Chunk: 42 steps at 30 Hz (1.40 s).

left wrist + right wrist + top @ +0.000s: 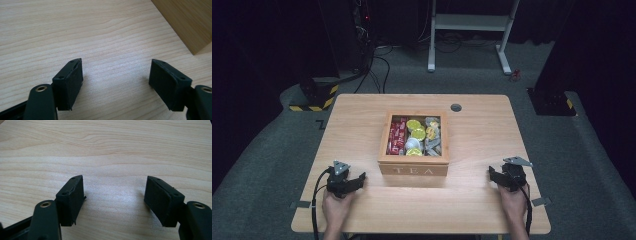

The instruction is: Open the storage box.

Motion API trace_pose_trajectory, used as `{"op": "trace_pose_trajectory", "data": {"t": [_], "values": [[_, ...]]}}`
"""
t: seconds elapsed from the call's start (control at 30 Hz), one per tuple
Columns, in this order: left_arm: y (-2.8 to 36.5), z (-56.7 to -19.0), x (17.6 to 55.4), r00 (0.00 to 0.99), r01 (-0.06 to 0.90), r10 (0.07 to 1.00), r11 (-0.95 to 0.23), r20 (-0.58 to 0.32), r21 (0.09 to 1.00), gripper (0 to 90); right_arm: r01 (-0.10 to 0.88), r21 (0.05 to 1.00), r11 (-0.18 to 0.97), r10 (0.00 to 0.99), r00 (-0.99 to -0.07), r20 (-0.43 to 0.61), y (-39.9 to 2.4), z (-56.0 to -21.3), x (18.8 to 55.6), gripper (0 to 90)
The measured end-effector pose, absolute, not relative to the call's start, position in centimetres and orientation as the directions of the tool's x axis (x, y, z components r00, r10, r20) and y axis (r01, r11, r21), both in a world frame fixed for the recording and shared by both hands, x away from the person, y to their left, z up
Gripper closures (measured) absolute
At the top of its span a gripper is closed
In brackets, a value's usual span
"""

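A square wooden tea box [413,162] with "TEA" lettered on its front wall sits at the middle of the pale wooden bench [482,135]. Its top is open to the camera, and its compartments hold red sachets [397,136] on the left, yellow and white packets [415,136] in the middle and grey ones [432,136] on the right. The box is the thing nearest both hands, so the work most likely concerns it or its contents.

The left tool [360,180] rests on the bench just left of the box's front corner, with a hand [335,205] behind it. In the left gripper view its black jaws stand spread wide over bare wood, nothing between them, and the box's side wall [186,22] rises at the upper right. The right tool [492,173] lies near the bench's right edge, further from the box, jaws likewise spread over empty grain in the right gripper view. Both look parked in a ready pose, symmetric on either side of the box, probably so either hand can reach in from its own side.

The bench has a round cable hole [456,107] near its far edge. Beyond it is grey carpet, a white metal frame [469,22], trailing cables and yellow-and-black striped bases in a dark room.
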<state>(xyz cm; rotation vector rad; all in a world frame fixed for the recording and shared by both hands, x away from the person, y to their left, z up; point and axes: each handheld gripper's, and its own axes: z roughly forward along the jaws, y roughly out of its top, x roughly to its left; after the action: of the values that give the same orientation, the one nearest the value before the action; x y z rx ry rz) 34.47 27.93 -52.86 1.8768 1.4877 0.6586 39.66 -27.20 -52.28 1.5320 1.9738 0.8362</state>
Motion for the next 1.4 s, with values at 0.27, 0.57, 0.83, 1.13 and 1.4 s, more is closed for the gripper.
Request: {"op": "trace_pose_trajectory", "data": {"t": [0.27, 0.57, 0.83, 1.13, 1.4], "values": [[27.92, -52.85, 34.50, 0.225, 0.650, 0.974, -0.144, -0.008, 0.746, 27.4, 0.662, 0.728, 0.178, 0.970, -0.241, -0.018, -27.20, -52.28, 39.66, 31.9], [27.97, -52.85, 34.65, 0.238, 0.649, 0.971, -0.152, -0.009, 0.745, 24.0, 0.662, 0.728, 0.177, 0.970, -0.241, -0.018, -27.20, -52.28, 39.66, 31.9], [28.10, -52.84, 34.70, 0.243, 0.651, 0.970, -0.140, -0.030, 0.747, 23.0, 0.663, 0.728, 0.177, 0.970, -0.241, -0.017, -27.20, -52.28, 39.66, 31.9], [28.08, -52.63, 34.40, 0.276, 0.644, 0.960, -0.152, -0.042, 0.749, 24.4, 0.662, 0.728, 0.178, 0.970, -0.241, -0.018, -27.20, -52.28, 39.66, 31.9], [27.95, -52.53, 34.22, 0.298, 0.640, 0.953, -0.160, -0.051, 0.752, 25.0, 0.663, 0.728, 0.178, 0.970, -0.241, -0.017, -27.19, -52.28, 39.66, 31.8]]}}
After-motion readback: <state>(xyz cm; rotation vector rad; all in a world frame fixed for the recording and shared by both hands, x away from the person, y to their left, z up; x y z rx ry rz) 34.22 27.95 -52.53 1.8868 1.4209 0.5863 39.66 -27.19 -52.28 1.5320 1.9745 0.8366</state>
